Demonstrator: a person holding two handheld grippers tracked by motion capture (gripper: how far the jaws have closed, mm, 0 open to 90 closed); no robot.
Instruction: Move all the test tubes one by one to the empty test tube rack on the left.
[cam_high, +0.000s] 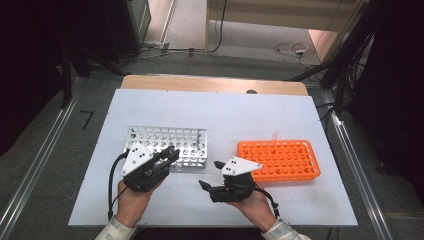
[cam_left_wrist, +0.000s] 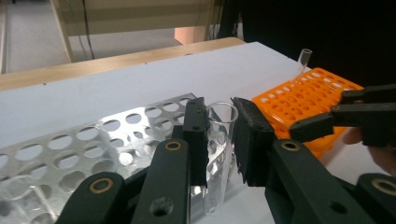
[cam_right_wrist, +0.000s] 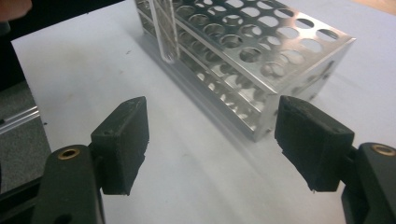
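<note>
Glass test tube (cam_left_wrist: 218, 154) stands upright between the left gripper's (cam_left_wrist: 219, 135) fingers, which are clamped on it just in front of the metal rack (cam_left_wrist: 93, 140), above the white surface (cam_high: 225, 115). Right gripper (cam_right_wrist: 210, 144) hangs nearby with fingers spread wide and nothing between them; orange rack (cam_high: 280, 159) sits to its right

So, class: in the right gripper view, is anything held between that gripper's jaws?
No: the right gripper stands open, with bare white table between its pads.
</note>
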